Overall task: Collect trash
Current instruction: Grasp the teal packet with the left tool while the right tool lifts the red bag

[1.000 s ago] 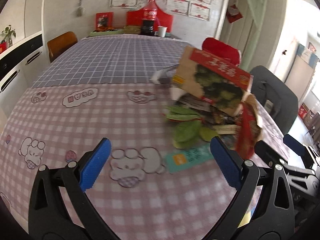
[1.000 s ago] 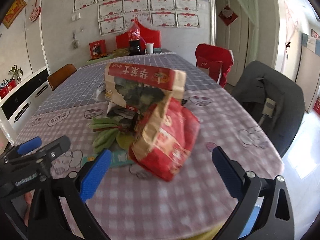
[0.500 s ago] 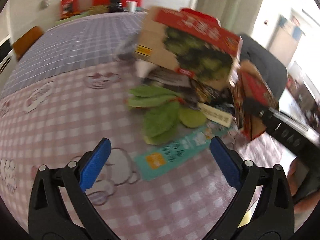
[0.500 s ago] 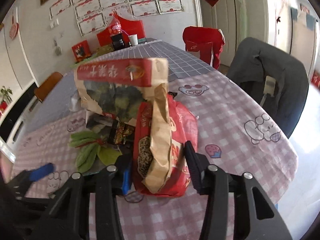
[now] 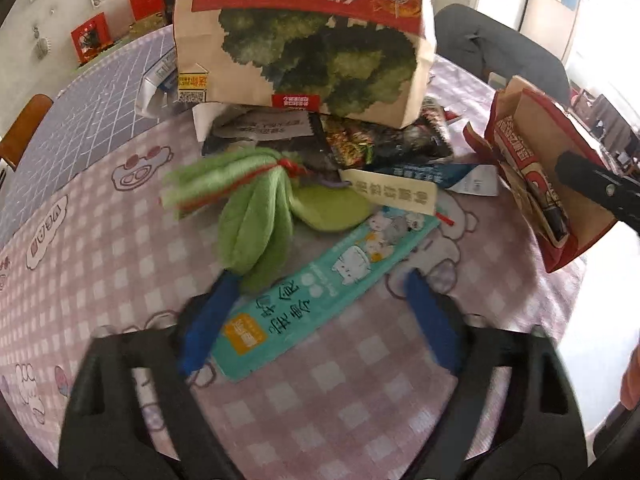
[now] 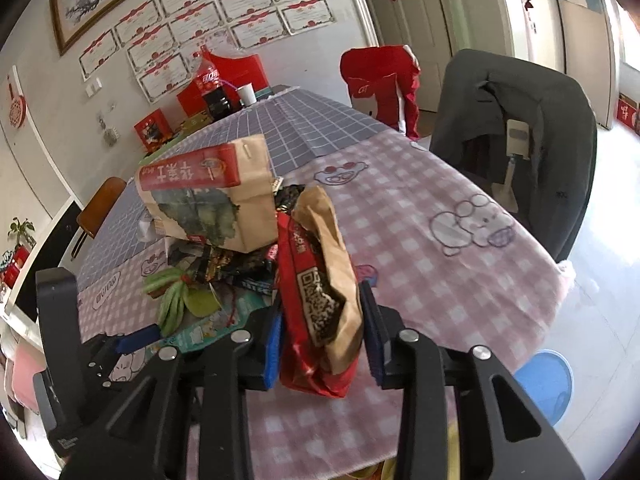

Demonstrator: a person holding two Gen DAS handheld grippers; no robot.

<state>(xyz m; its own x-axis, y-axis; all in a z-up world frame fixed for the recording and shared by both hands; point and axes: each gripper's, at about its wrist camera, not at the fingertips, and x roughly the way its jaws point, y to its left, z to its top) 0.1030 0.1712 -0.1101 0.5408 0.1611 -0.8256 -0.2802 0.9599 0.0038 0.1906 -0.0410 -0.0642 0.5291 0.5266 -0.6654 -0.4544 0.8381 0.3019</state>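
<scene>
A pile of trash lies on the pink checked tablecloth [image 5: 100,248]. My left gripper [image 5: 316,324] points down at a flat teal wrapper [image 5: 320,292]. Its jaws are closing with the wrapper between them; the right pad stands clear of it. Behind the wrapper lie green fabric leaves [image 5: 256,220], a cream tag [image 5: 388,192], dark snack wrappers [image 5: 380,144] and a big brown paper bag with a red band [image 5: 304,48]. My right gripper [image 6: 322,340] is still closing, both blue pads pressed on a crumpled red and brown paper bag [image 6: 320,300]. That red bag [image 5: 540,184] stands at the right in the left wrist view.
The table's near edge curves round to the right. Beyond it stand a chair draped with a dark jacket [image 6: 512,140] and a red-covered chair [image 6: 380,84]. A blue bin [image 6: 548,380] sits on the floor. A cola bottle [image 6: 210,80] and a cup [image 6: 247,94] stand at the far end.
My left gripper moved in and down over the teal wrapper and its jaws narrowed. My right gripper closed from wide open onto the red paper bag.
</scene>
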